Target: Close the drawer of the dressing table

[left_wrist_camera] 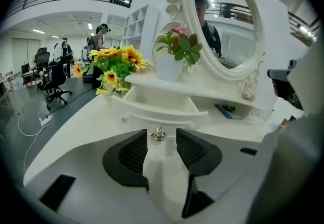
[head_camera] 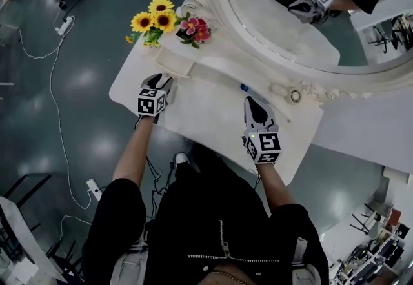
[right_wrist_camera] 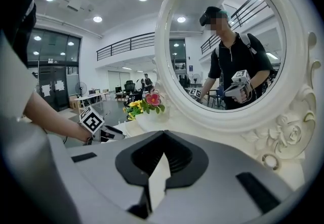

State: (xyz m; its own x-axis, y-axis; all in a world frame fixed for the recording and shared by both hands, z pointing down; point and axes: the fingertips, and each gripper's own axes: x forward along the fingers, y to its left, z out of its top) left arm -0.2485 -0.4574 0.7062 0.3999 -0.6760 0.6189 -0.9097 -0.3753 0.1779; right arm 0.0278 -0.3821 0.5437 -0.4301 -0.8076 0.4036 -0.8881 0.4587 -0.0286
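Note:
The white dressing table [head_camera: 213, 109] has a small drawer [head_camera: 175, 63] standing pulled out at its left, below the flowers. In the left gripper view the drawer [left_wrist_camera: 162, 100] is open and empty, with a silver knob [left_wrist_camera: 158, 135] on its front. My left gripper [left_wrist_camera: 161, 134] is open. The knob sits between its fingertips, and a gap shows on each side. From above, the left gripper [head_camera: 161, 78] points at the drawer front. My right gripper [head_camera: 254, 103] hovers over the tabletop to the right, jaws shut and empty, facing the mirror frame [right_wrist_camera: 238, 116].
Sunflowers [head_camera: 155, 19] and a pink flower pot [head_camera: 195, 29] stand on the shelf above the drawer. The oval mirror [head_camera: 290, 13] fills the back. A blue item [head_camera: 245, 88] lies in the open niche. A cable [head_camera: 58, 116] runs over the floor at left.

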